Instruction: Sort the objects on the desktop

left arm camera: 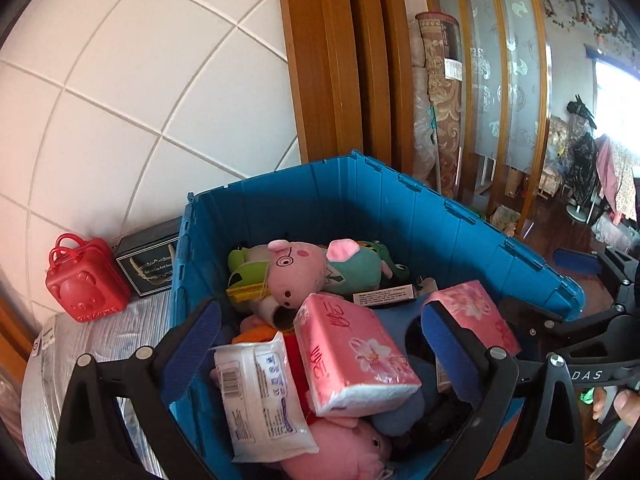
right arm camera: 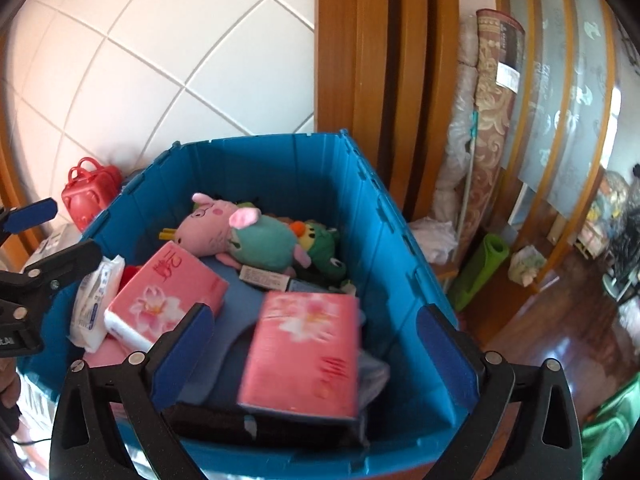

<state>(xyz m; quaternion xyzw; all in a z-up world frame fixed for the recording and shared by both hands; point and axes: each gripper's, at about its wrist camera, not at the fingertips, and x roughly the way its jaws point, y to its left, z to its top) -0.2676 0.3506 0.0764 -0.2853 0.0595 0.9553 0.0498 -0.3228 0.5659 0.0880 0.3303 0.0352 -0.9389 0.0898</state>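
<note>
White tiled wall, blue crate [right arm camera: 404,264], pink tissue pack [right arm camera: 304,344] below empty wide-open right tongs [right arm camera: 316,344]

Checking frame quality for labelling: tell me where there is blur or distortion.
Right wrist view: the near pink tissue pack is smeared by blur, the rest sharp. Left wrist view: sharp throughout; wall tile lines bow from fisheye distortion.

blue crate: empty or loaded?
Loaded. The blue crate holds two pink tissue packs, a white wipes pack and plush toys.
</note>
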